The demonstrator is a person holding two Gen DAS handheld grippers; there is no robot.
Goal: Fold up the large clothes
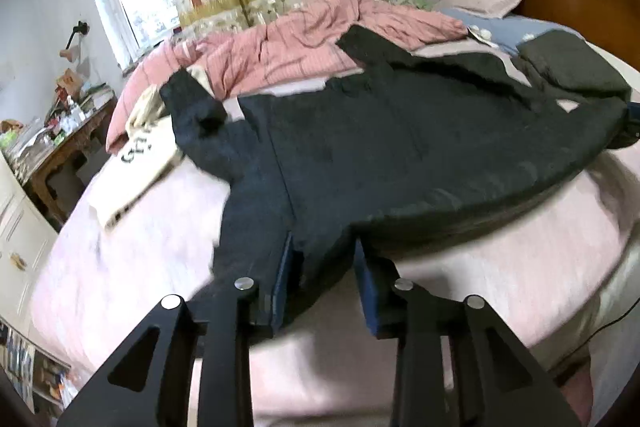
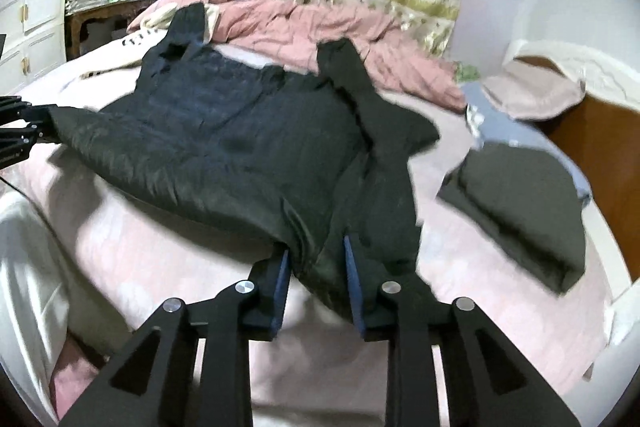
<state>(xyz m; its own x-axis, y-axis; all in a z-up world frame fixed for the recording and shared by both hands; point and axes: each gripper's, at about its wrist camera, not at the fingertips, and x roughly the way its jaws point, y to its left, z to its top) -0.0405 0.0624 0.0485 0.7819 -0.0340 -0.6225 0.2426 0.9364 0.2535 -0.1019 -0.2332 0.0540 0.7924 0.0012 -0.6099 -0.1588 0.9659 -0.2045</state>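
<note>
A: Pink sheet on the bed (image 1: pixel 500 267), big open stretch of it at the near edge. Black jacket (image 1: pixel 400 147) lies spread across it, body flat, two sleeves pointing away toward the pink quilt (image 1: pixel 280 43).

B: Which way does it lie from the claws?

A: Straight ahead of both. Its long axis runs left-right between them. Left gripper (image 1: pixel 324 275) has one near corner, right gripper (image 2: pixel 316 275) the other. Both sets of blue pads look pressed on black cloth; neither is spread wide.

B: Which is nearer?

A: Even, each already on its own end. In the right view the left gripper shows at the far left edge, touching the jacket's end.

B: So the next move?

A: My read: carry the near edge away over the body, toward the sleeves. Cloth looks thick, probably padded, so it should drape slowly and hold a fold.

B: Room?

A: Tight at the far side, the sleeves touch the quilt. Left: a cream garment (image 1: pixel 140 163), one sleeve overlapping it. Right: a folded dark piece (image 2: pixel 520 211), just apart. Near side is free sheet.
</note>
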